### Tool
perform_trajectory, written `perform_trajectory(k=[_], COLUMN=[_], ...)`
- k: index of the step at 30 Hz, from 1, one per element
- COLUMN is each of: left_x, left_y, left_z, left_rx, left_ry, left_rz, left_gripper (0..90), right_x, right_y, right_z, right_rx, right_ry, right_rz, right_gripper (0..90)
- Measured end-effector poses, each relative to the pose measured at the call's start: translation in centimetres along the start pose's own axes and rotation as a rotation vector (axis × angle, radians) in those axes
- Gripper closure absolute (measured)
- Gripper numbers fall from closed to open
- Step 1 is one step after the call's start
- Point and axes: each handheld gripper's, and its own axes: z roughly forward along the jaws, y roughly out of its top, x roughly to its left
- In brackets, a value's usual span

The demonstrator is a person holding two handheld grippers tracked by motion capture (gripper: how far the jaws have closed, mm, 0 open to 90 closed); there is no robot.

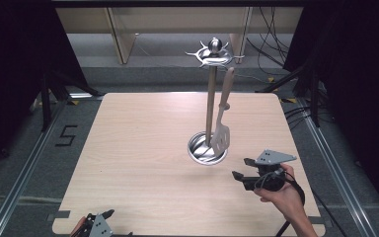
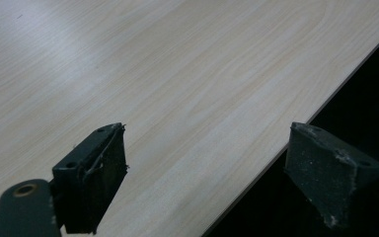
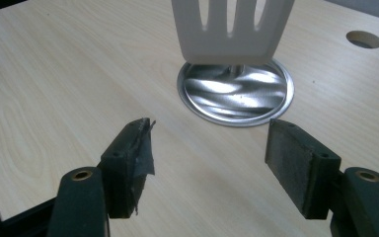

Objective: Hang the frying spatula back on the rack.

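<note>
Wooden spatula (image 1: pixel 222 123) hung upright from the stand (image 1: pixel 210 98), its blade straight ahead of the right claw (image 1: pixel 241 168). That claw gaped wide and empty, nearer than the left claw (image 1: pixel 100 220), which was also wide.

Light wooden table (image 1: pixel 143 148), grey floor (image 1: pixel 24 148), black cables (image 1: pixel 271 49), black curtains (image 1: pixel 10 74)

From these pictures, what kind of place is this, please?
Probably a lab or recording studio, not a kitchen: a bare wooden table stands between black curtains, with loose cables on the floor and a lone utensil stand.
</note>
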Motion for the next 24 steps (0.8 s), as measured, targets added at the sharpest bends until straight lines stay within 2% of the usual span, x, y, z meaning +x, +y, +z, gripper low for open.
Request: perform_trajectory(k=[1,4,6,7,8,9,10,11,13,14,15,16,18,19,20,22,23,24], left_x=[0.0,0.1,0.1,0.0,0.0,0.1,0.1,0.0,0.0,0.0,0.0,0.0,-0.1,-0.1,-0.1,-0.1,-0.1,-0.1], left_y=[0.0,0.0,0.0,0.0,0.0,0.0,0.0,0.0,0.0,0.0,0.0,0.0,0.0,0.0,0.0,-0.1,-0.1,-0.1], left_z=[0.0,-0.1,-0.2,0.0,-0.1,-0.2,-0.1,0.0,0.0,0.0,0.0,0.0,0.1,0.0,0.0,0.0,0.0,0.0], left_rx=[0.001,0.017,0.017,0.000,0.007,0.018,0.017,-0.001,0.002,0.001,0.002,0.003,-0.005,-0.005,-0.006,-0.005,-0.004,-0.004], left_ry=[-0.002,-0.017,-0.018,-0.003,-0.008,-0.019,-0.018,-0.011,-0.011,-0.009,-0.006,-0.004,-0.010,-0.010,-0.011,-0.013,-0.012,-0.012], left_rz=[0.000,0.006,0.006,0.001,0.003,0.007,0.007,-0.004,0.002,0.002,0.002,0.002,-0.008,-0.009,-0.009,-0.009,-0.009,-0.009], left_gripper=[15.1,15.1,15.1,15.1,15.1,15.1,15.1,15.1,15.1,15.1,15.1,15.1,15.1,15.1,15.1,15.1,15.1,15.1], right_x=[-0.1,0.2,0.0,0.2,0.3,0.0,0.1,0.1,0.3,0.1,0.1,0.4,0.2,0.4,0.1,0.4,0.2,0.2], right_y=[-0.1,-0.5,-0.6,-0.8,-0.9,-1.0,-1.2,-1.3,-1.6,-1.6,-1.7,-1.9,-2.1,-2.3,-2.4,-2.8,-3.0,-3.2], right_z=[0.0,0.0,0.1,0.0,0.0,0.1,0.1,0.1,0.0,0.1,0.1,-0.1,-0.1,-0.2,-0.1,-0.2,-0.2,-0.2], right_rx=[0.007,0.026,0.013,0.019,0.031,0.028,0.026,0.028,0.039,0.037,0.036,0.045,0.044,0.052,0.037,0.055,0.053,0.058], right_ry=[0.000,0.011,0.006,0.003,0.008,0.008,0.004,0.011,0.009,0.012,0.020,0.007,0.004,0.011,0.007,0.012,0.007,0.014], right_rz=[-0.011,0.019,-0.017,0.010,0.018,-0.004,-0.006,-0.005,0.025,-0.001,-0.004,0.033,0.013,0.039,-0.003,0.040,0.012,0.008], right_gripper=[35.4,35.2,35.0,35.0,35.0,34.9,34.8,34.7,34.6,34.6,34.6,34.5,34.3,34.2,34.0,33.7,33.7,33.8])
